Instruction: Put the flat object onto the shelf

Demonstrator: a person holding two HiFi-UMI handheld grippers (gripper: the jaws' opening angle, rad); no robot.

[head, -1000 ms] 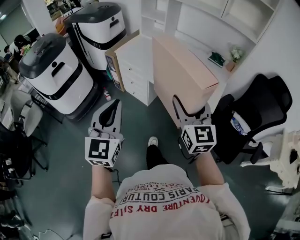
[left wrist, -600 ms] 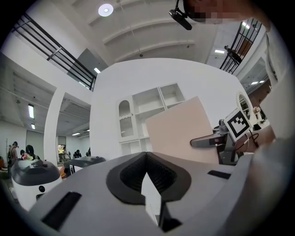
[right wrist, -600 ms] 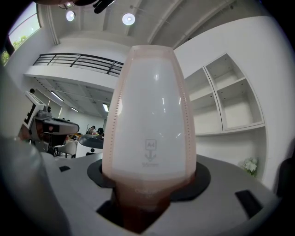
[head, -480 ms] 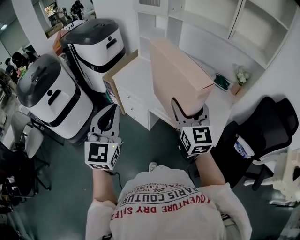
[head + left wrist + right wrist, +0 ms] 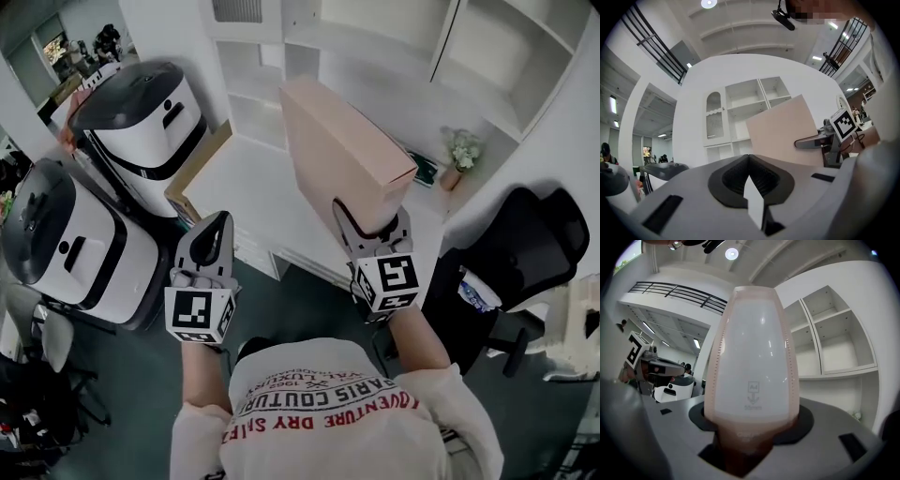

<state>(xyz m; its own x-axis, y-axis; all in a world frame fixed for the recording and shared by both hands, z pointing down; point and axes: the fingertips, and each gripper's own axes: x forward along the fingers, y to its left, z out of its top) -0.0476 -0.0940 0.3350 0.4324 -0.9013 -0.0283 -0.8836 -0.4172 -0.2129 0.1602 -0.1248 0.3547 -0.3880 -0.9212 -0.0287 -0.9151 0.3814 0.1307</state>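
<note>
The flat object [image 5: 337,155] is a pale pink A4 box file, held upright on its edge. My right gripper [image 5: 371,214] is shut on its lower near end, and the file [image 5: 752,362] fills the middle of the right gripper view. It hangs over the white desk [image 5: 246,192], in front of the white shelf unit [image 5: 375,37]. My left gripper [image 5: 217,227] is level at the left, shut and holding nothing. In the left gripper view the file [image 5: 787,131] and the right gripper [image 5: 812,140] show at the right, with the shelf unit [image 5: 745,105] behind.
Two white rounded machines [image 5: 141,117] [image 5: 56,248] stand at the left. A cardboard panel [image 5: 192,164] leans by the desk. A small plant [image 5: 459,150] and a green book [image 5: 427,169] sit on the desk's right end. A black office chair [image 5: 525,244] stands at the right.
Both grippers and the file have moved forward to the desk and shelves. The shelves now fill the top of the head view and the machines have slid left.
</note>
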